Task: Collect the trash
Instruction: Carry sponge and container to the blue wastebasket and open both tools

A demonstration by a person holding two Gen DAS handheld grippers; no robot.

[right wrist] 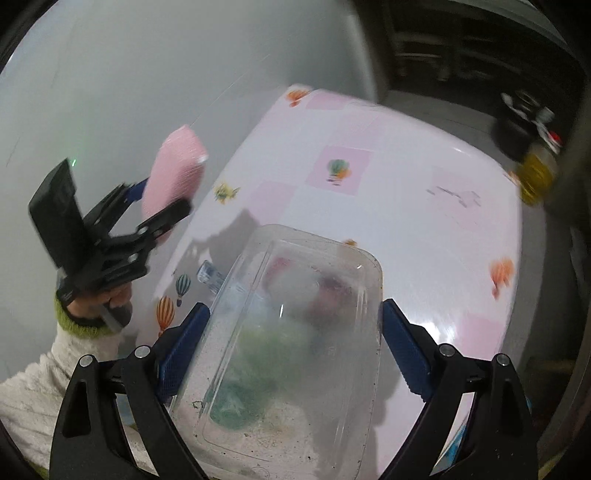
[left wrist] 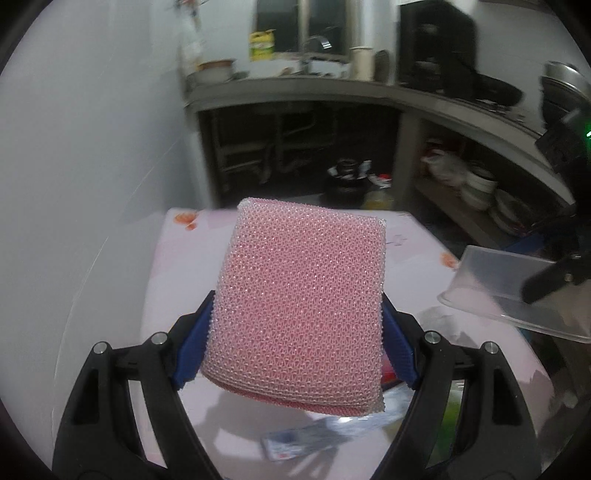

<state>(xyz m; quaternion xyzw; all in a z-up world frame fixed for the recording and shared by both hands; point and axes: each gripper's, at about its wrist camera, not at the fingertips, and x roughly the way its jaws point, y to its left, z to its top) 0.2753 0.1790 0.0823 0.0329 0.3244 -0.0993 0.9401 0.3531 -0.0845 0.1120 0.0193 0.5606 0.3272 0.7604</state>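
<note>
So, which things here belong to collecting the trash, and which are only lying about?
For the job:
- pink sponge, held in the left gripper
- clear plastic box, held in the right gripper
- wrapper on the table

Lying about:
- bowls on the shelf
- yellow bottle

We are in a home kitchen; a grey counter (left wrist: 295, 86) runs along the back wall and turns down the right side; a tap (left wrist: 317, 42) stands on it before a dark window (left wrist: 301, 22); a bowl (left wrist: 218, 68) sits at its left end; stacked plates (left wrist: 480, 188) fill the shelf beneath; a small table (right wrist: 424, 229) with a pink balloon-print cover stands against a pale wall (left wrist: 92, 147).
</note>
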